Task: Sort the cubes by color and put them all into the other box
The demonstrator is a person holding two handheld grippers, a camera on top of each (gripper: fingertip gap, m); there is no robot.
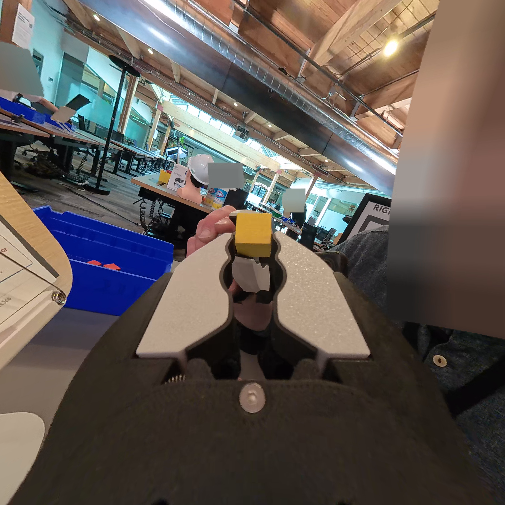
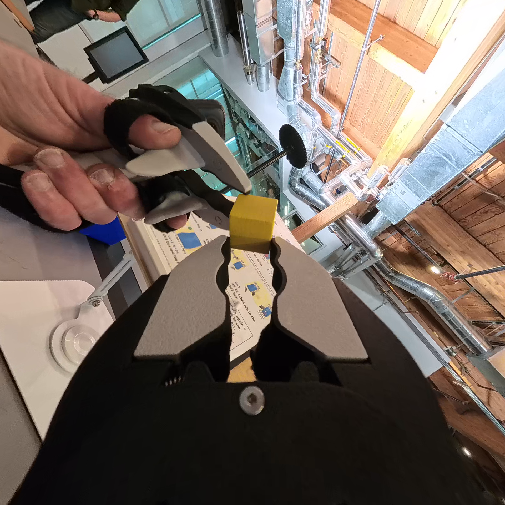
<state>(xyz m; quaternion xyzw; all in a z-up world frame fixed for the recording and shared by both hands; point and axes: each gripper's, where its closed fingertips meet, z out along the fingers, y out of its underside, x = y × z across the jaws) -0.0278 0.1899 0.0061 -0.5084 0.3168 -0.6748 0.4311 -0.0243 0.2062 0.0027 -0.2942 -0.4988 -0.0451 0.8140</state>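
Yellow and plainly rigid, the cube (image 2: 252, 226) looks like painted wood: light, stiff, not fragile, with flat smooth faces that we judge could slip if pinched on an edge. It hangs in the air between the two grippers, well above the counter (image 2: 41, 259), not in any box. We see the right gripper (image 2: 250, 243) narrowly parted with the cube's near end wedged between its two fingertips, both tips against opposite faces. In the left wrist view the left gripper (image 1: 252, 240) closes on the same cube from the far side; one tip touches a top corner in the right wrist view, but how squarely its other pad bears is hard to make out. We judge this a hand-over, and the best hold is flat pads on two opposite faces, deep enough to stop twisting.

The blue box (image 1: 109, 254) is cut off by the counter edge and the gripper body; two red cubes (image 1: 105, 265) lie in it, the rest of its floor is hidden. The other box is not identifiable. A printed sheet (image 2: 246, 287) lies partly behind the jaws.
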